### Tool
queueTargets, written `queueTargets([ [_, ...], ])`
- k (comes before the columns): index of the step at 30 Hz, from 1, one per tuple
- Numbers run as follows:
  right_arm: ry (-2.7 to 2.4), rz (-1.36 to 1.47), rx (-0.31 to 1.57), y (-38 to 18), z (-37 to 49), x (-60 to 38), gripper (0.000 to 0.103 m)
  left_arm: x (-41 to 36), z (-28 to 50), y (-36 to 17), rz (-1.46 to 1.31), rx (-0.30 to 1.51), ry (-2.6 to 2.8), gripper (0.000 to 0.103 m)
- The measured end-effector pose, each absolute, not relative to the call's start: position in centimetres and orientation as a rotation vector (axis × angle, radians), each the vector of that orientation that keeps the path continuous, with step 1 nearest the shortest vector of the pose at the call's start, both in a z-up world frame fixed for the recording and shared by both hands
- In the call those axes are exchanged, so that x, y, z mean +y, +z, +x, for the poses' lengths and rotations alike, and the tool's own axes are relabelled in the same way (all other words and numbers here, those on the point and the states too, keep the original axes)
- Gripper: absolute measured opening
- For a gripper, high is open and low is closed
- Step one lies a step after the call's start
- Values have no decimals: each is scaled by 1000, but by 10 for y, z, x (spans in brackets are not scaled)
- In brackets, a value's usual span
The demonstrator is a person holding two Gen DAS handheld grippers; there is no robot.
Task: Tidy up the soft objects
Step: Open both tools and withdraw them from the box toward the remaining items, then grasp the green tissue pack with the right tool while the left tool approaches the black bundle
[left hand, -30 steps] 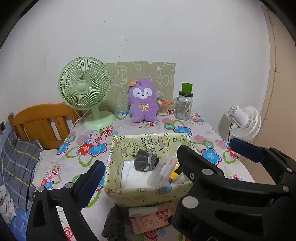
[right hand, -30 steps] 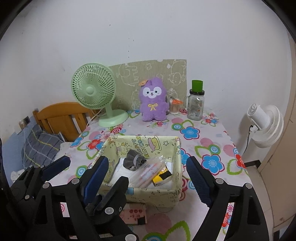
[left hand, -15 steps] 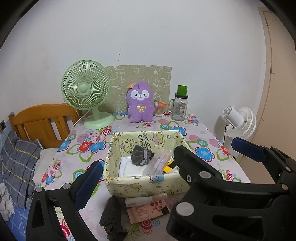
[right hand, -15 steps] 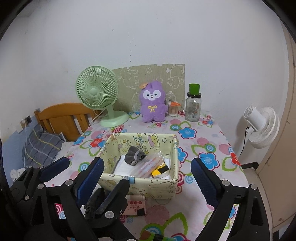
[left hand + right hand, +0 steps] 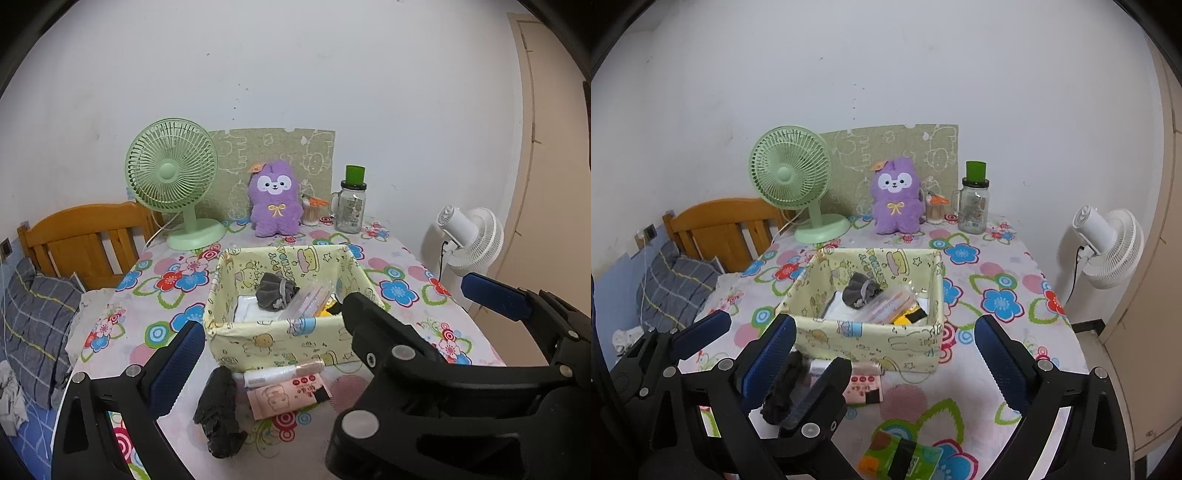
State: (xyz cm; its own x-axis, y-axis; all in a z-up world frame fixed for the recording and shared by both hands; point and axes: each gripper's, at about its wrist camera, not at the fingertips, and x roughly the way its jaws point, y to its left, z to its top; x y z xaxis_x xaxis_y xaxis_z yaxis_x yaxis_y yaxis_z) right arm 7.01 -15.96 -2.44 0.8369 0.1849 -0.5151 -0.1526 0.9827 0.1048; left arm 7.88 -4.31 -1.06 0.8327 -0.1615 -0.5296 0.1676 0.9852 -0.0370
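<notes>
You hold both grippers, left (image 5: 328,339) and right (image 5: 884,350), spread wide and empty above the table (image 5: 997,354), with one sock (image 5: 219,413) lying just before the basket (image 5: 288,339) and another sock (image 5: 275,293) inside it.

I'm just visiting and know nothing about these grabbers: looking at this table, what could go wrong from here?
The dark sock lies right against a pink packet and a small tube, so the open left gripper might pinch those too. The fabric basket looks light, so a bump could shove it. In the left wrist view the right gripper sits close alongside, so the two could knock together.
</notes>
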Motion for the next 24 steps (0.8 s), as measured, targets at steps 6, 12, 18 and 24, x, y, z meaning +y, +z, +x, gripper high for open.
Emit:
queueTargets([
  [6, 182, 50, 550, -31, 61, -158, 99, -43, 68, -16, 17, 554, -181, 103],
  [12, 174, 59, 542, -41, 54, -156, 99, -41, 60, -25, 15, 553, -190, 103],
  [18, 167, 63, 554, -54, 51, -153, 99, -38, 56, -38, 15, 563, -195, 103],
  [24, 144, 71, 549, -67, 48, -151, 99, -36, 55, -51, 12, 576, -195, 103],
])
